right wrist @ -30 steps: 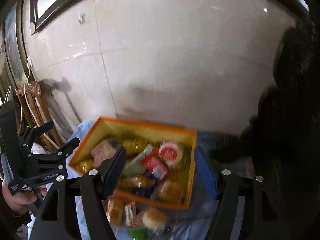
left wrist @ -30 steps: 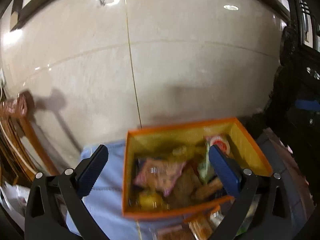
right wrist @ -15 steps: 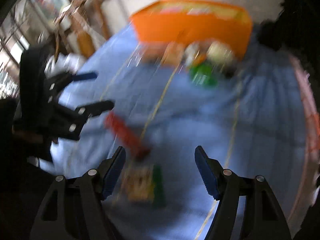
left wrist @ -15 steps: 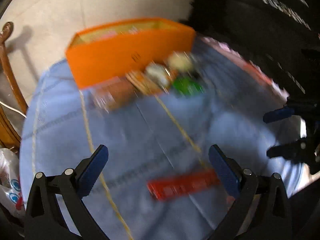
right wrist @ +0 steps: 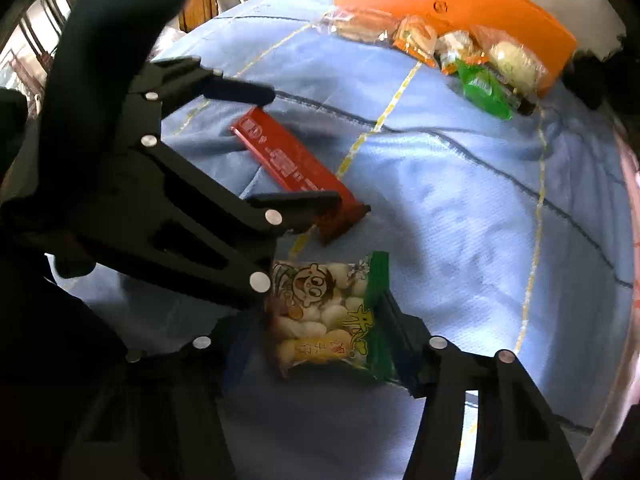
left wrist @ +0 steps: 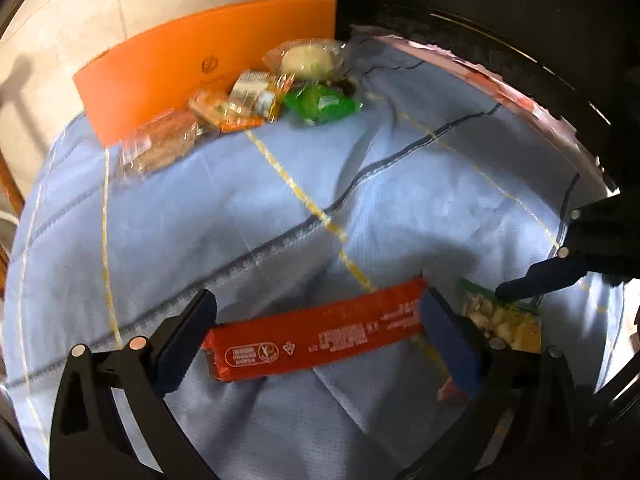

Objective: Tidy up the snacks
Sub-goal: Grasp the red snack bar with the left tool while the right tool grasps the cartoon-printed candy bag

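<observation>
A long red snack bar (left wrist: pixel 316 340) lies flat on the blue tablecloth (left wrist: pixel 280 200). My left gripper (left wrist: pixel 318 338) is open, one finger at each end of the bar and neither touching it. Just right of it lies a green and yellow snack bag (right wrist: pixel 324 312). My right gripper (right wrist: pixel 320 348) points steeply down over this bag and its jaws are closing, with the bag between them. The bag looks unsqueezed. In the right wrist view the left gripper (right wrist: pixel 306 147) straddles the red bar (right wrist: pixel 288 164). The orange box (left wrist: pixel 200 60) stands at the far edge of the cloth.
Several wrapped snacks lie against the box's front: a green packet (left wrist: pixel 320 102), a pale bun packet (left wrist: pixel 308 60) and orange packets (left wrist: pixel 224 110). A wooden chair (right wrist: pixel 200 0) stands beyond the table's far left. Dark furniture (left wrist: pixel 500 0) borders the right side.
Both grippers have swung away from above the orange box and come down to the near part of the cloth. The right jaws have narrowed around the snack bag.
</observation>
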Available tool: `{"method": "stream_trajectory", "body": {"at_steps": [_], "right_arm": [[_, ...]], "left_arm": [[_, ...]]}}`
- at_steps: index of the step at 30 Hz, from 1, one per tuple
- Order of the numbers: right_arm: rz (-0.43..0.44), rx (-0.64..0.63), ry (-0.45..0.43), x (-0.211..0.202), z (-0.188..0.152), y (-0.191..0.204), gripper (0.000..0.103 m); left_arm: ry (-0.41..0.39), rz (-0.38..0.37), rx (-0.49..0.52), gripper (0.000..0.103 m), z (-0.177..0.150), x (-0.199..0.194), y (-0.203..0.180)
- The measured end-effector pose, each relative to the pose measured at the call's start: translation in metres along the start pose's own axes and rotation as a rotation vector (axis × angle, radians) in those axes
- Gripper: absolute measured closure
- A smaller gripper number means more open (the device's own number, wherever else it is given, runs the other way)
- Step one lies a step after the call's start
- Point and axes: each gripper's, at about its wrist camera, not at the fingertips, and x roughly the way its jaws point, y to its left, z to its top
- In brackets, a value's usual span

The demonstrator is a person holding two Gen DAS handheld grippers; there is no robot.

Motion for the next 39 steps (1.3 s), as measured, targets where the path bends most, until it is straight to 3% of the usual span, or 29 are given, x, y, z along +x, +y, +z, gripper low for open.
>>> {"method": "stream_trajectory", "body": {"at_steps": [2, 4, 5, 8, 9, 10, 11, 13, 18, 20, 22, 25, 31, 35, 37, 39], "right_arm": [[-0.010, 0.028, -0.014, -0.004, -0.001, -0.005, 0.059], [-0.020, 0.043, -0.021, -0.007, -0.002, -0.007, 0.061], [-0.014, 0.047, -0.021, -0.008, -0.002, -0.007, 0.062], [0.006, 0.029, 0.007, -0.007, -0.003, -0.007, 0.060], [0.013, 0.024, 0.009, -0.008, -0.003, -0.007, 0.058], [0.019, 0.028, 0.007, -0.007, -0.002, -0.008, 0.057], [0.022, 0.036, 0.008, -0.005, -0.002, -0.009, 0.055], [0.023, 0.044, 0.005, -0.004, -0.003, -0.008, 0.054], [0.026, 0.047, -0.003, -0.004, -0.004, -0.008, 0.053], [0.027, 0.053, -0.007, -0.004, -0.005, -0.009, 0.053], [0.032, 0.061, -0.009, -0.003, -0.005, -0.011, 0.053], [0.036, 0.069, -0.009, -0.004, -0.007, -0.012, 0.053], [0.022, 0.081, -0.005, 0.000, 0.002, -0.014, 0.053], [-0.002, 0.097, -0.019, 0.000, 0.006, -0.018, 0.058], [-0.008, 0.103, -0.035, -0.004, 0.006, -0.020, 0.061], [-0.005, 0.121, -0.053, -0.009, 0.009, -0.026, 0.064]], "left_arm": [[-0.020, -0.044, -0.019, 0.036, 0.000, -0.004, 0.003], [-0.037, -0.085, -0.002, 0.076, 0.002, -0.009, 0.000], [-0.041, -0.094, 0.014, 0.079, 0.002, -0.010, -0.003], [-0.036, -0.099, 0.024, 0.078, 0.003, -0.010, -0.004], [-0.031, -0.095, 0.031, 0.068, 0.003, -0.010, -0.006], [-0.026, -0.086, 0.045, 0.030, 0.003, -0.009, -0.007], [-0.022, -0.075, 0.066, 0.013, 0.001, -0.008, -0.009], [-0.052, -0.051, 0.136, 0.009, -0.003, -0.011, -0.015], [0.006, -0.058, 0.203, 0.006, -0.015, -0.001, -0.010], [0.010, -0.060, 0.173, 0.012, -0.015, 0.000, -0.002], [-0.005, -0.035, 0.108, 0.044, -0.011, -0.003, 0.011], [0.010, -0.020, 0.002, 0.078, -0.002, -0.004, 0.033], [0.008, -0.015, 0.015, 0.079, -0.005, -0.006, 0.038], [-0.006, -0.026, -0.003, 0.071, -0.006, -0.005, 0.035], [-0.002, -0.028, -0.032, 0.080, -0.005, -0.006, 0.037], [0.003, -0.043, -0.064, 0.080, -0.004, -0.007, 0.044]]}}
